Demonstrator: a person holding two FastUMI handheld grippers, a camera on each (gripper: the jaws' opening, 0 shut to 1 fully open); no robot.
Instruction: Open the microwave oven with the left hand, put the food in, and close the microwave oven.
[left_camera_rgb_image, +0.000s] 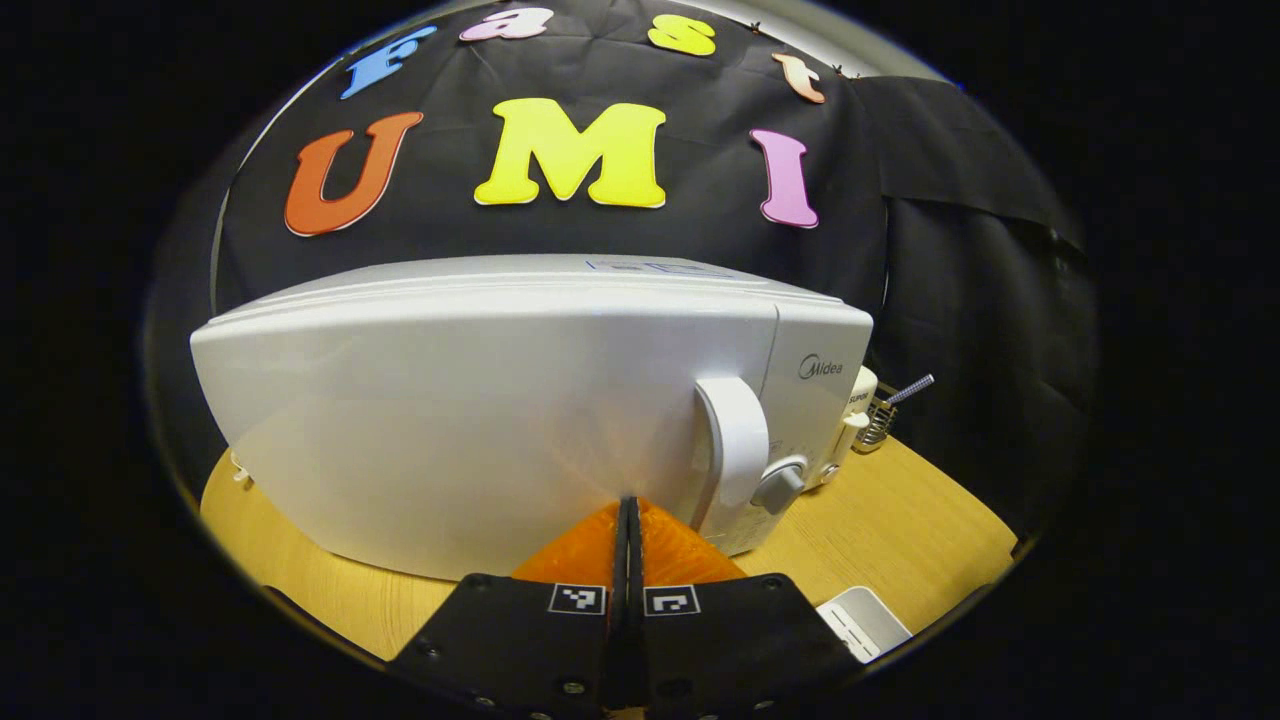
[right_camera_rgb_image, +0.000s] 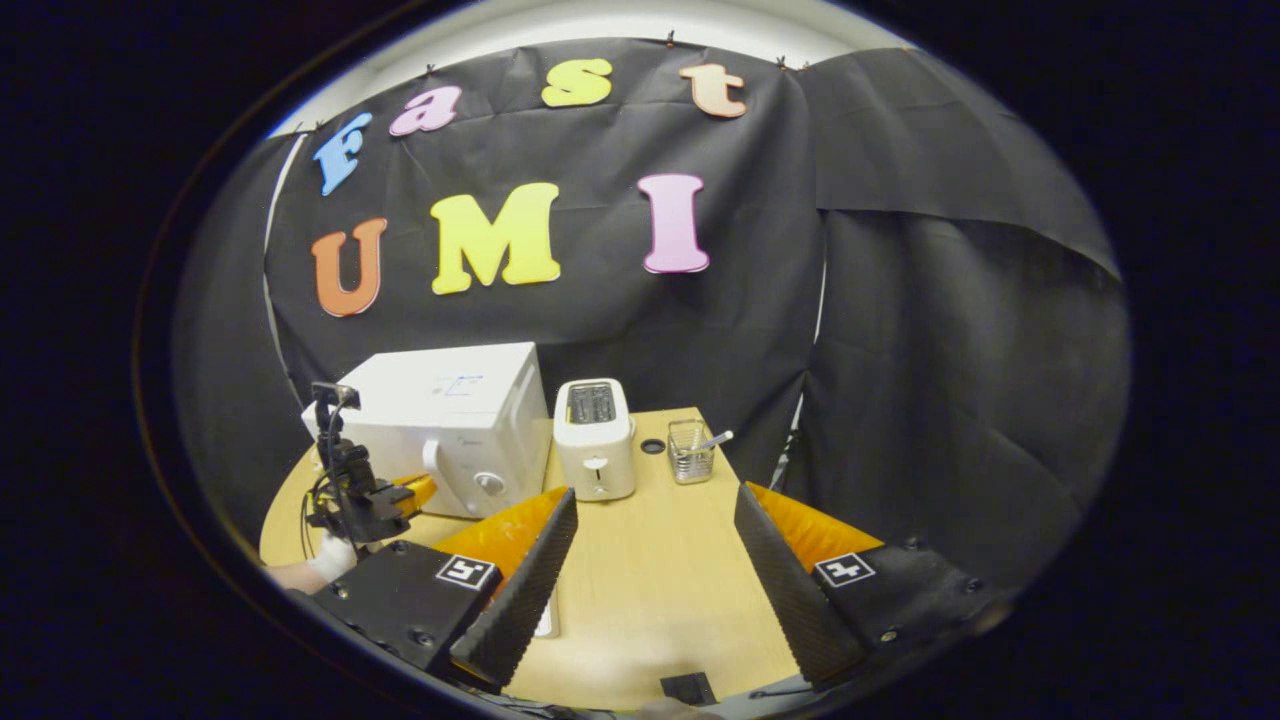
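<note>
Your left gripper (left_camera_rgb_image: 627, 515) was clenched on nothing, tips against the closed microwave (left_camera_rgb_image: 520, 400) door — whatever was inside stayed hidden. Your right gripper (right_camera_rgb_image: 655, 515) hung released over the table (right_camera_rgb_image: 650, 580); the far wire basket (right_camera_rgb_image: 689, 452) held a utensil.

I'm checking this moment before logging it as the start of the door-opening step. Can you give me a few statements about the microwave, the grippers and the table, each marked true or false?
1. The microwave door is shut. True.
2. The left gripper has its fingers spread wide. False: its fingers are closed together, with nothing between them.
3. The right gripper is open and holds nothing. True.
4. The toaster stands on top of the microwave. False: it stands on the table, beside the microwave.
5. The left gripper is clamped on the door handle. False: it points at the door, short of the handle.
</note>
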